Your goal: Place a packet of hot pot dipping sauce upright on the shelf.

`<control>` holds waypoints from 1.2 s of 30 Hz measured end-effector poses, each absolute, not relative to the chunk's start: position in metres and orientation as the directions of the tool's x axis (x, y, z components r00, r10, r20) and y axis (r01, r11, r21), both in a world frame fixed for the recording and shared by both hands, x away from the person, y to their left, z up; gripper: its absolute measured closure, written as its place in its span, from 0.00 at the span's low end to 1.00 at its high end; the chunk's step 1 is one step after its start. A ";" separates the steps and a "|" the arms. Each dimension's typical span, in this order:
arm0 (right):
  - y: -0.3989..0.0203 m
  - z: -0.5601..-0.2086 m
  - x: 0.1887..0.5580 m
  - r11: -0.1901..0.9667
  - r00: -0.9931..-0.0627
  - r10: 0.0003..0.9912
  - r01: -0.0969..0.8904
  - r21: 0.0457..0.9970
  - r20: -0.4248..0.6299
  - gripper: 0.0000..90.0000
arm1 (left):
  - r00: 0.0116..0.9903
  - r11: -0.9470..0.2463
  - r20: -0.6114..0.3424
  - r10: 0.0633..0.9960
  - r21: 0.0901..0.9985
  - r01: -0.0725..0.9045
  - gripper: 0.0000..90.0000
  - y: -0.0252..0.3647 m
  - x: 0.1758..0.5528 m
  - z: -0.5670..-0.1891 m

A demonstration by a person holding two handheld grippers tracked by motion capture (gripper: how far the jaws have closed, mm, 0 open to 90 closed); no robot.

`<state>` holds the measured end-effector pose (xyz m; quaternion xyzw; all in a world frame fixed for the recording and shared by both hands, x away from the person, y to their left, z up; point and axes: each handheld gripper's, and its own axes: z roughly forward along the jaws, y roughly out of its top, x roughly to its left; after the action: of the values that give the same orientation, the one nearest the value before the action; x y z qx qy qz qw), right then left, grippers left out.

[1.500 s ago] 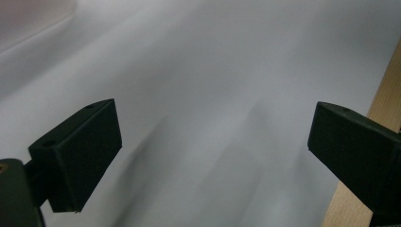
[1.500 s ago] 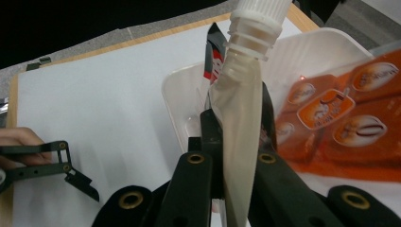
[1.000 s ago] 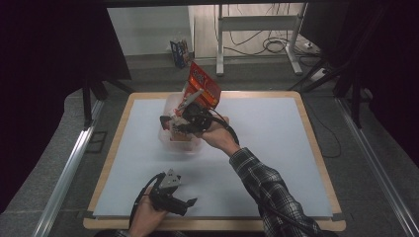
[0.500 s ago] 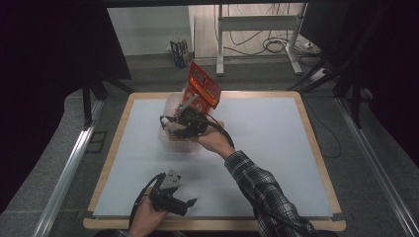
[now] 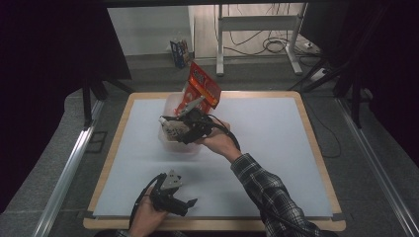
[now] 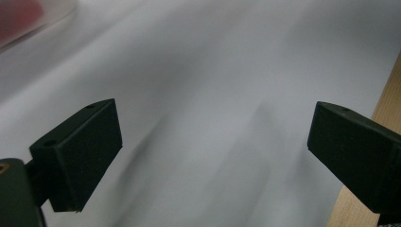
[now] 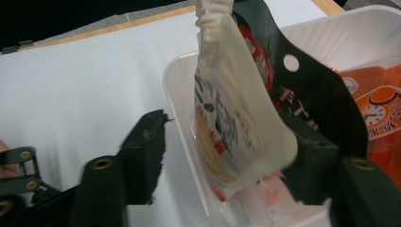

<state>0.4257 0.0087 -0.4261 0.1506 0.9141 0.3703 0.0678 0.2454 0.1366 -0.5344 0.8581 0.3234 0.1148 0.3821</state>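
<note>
Dark curtains close off both sides of the room, and up at the top of the high view a metal stand with loose cables sits on the floor behind the worktop (image 5: 276, 163), which is a wood-edged board under a pale sheet.

Left of centre in the high view there's a clear plastic tub (image 5: 170, 143), and a red-orange snack bag (image 5: 200, 91) stands up out of its far end, leaning toward the upper right of the frame. In the right gripper view you can see the bag from close up: its pale, crinkled sealed edge (image 7: 215, 12) runs up to the top of the frame, its lower end is down inside the white rim of the tub, and there's more orange packaging (image 7: 378, 113) at the right edge.

The right hand-held gripper (image 7: 227, 165) sits right at the tub. Its jaws have just been opening; they stand apart with the bag's lower end between them. The left pad is clear of the bag, and I can't tell if the right one touches it.

The left hand-held gripper (image 5: 190, 202) rests low at the bottom left of the high view, well apart from the tub, jaws spread wide over bare sheet.
</note>
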 end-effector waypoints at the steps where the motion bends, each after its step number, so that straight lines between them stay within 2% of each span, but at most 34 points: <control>1: 0.007 -0.426 0.425 0.678 -0.946 0.325 0.225 0.699 -0.011 0.36 | 0.765 -0.499 -0.051 0.642 0.729 0.468 0.04 0.136 0.245 -0.535; 17: -0.057 -0.421 0.399 0.599 -0.929 0.366 0.273 0.753 0.046 0.11 | 0.766 -0.502 -0.040 0.642 0.733 0.459 0.04 0.137 0.245 -0.535; 28: -0.123 -0.433 0.363 0.539 -0.908 0.412 0.309 0.784 0.075 0.00 | 0.766 -0.501 -0.029 0.642 0.741 0.448 0.03 0.137 0.245 -0.535; 36: -0.173 -0.460 0.341 0.522 -0.864 0.498 0.367 0.770 0.074 0.00 | 0.765 -0.506 -0.023 0.644 0.738 0.448 0.03 0.136 0.244 -0.535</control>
<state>0.3414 -0.1731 -0.4602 0.2491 0.8688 0.4209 0.0780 0.2445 0.1362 -0.5352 0.8581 0.3181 0.1284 0.3821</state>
